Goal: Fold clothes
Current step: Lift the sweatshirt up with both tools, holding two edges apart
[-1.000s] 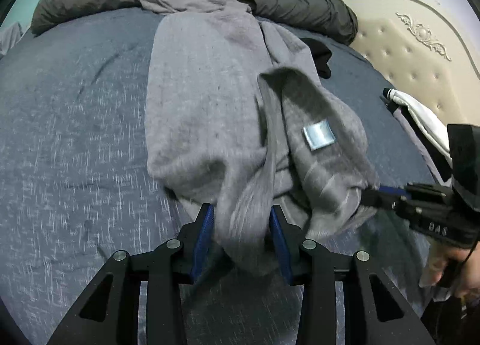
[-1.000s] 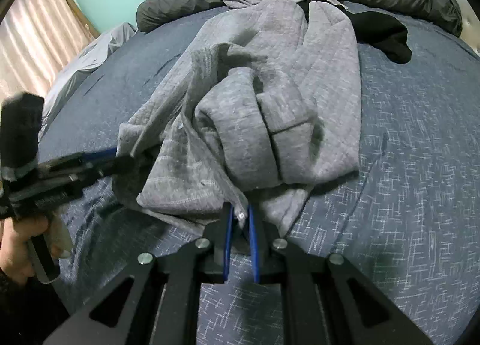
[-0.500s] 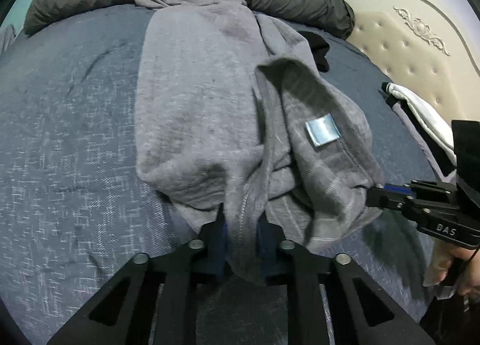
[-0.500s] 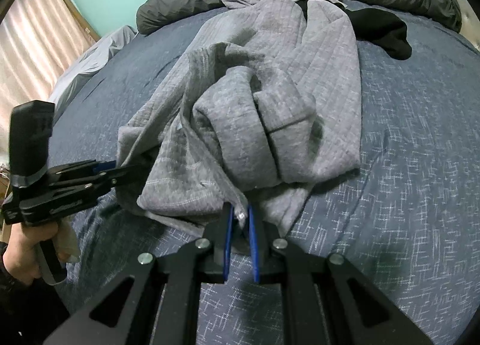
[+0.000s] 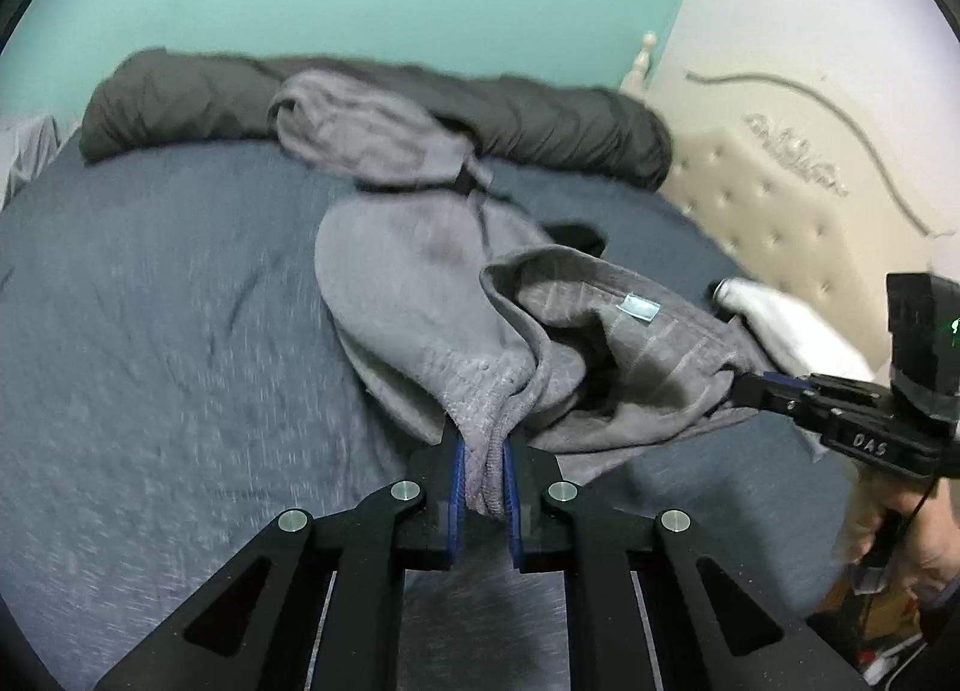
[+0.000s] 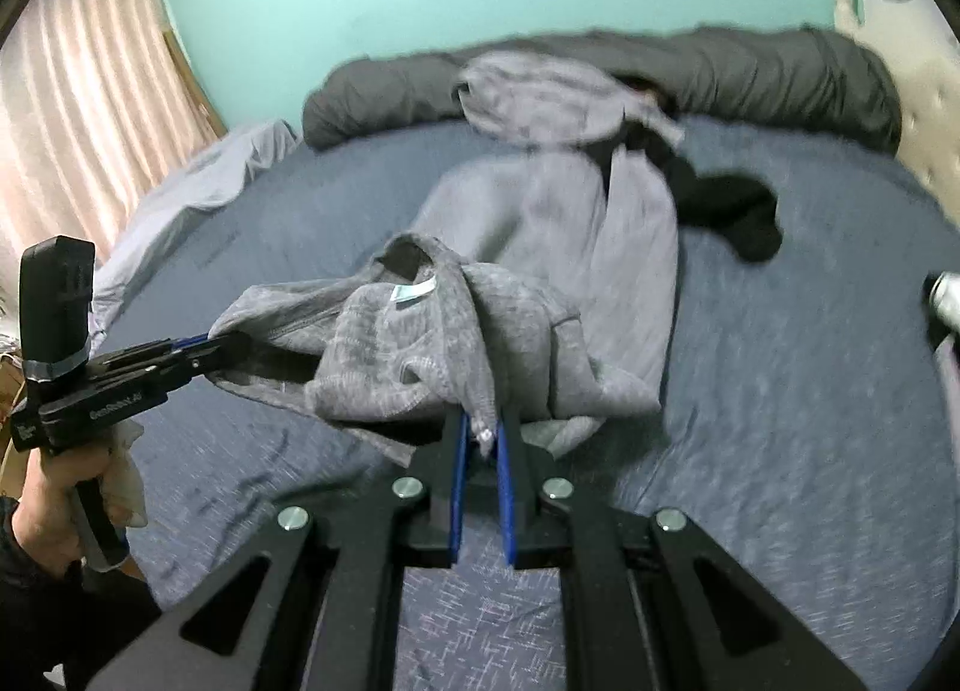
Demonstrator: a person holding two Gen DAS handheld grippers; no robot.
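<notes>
grey knit sweatshirt with pale neck label (image 5: 420, 295): near end lifted, far end lying on blue flecked bedspread (image 5: 150, 331) | left gripper (image 5: 483, 472): clenched on its bunched hem | right gripper (image 6: 480, 445): clamped on another edge | around: rolled dark grey duvet (image 5: 540, 120) behind, black garment (image 6: 732, 211) beside, cream tufted headboard (image 5: 780, 211) right
</notes>
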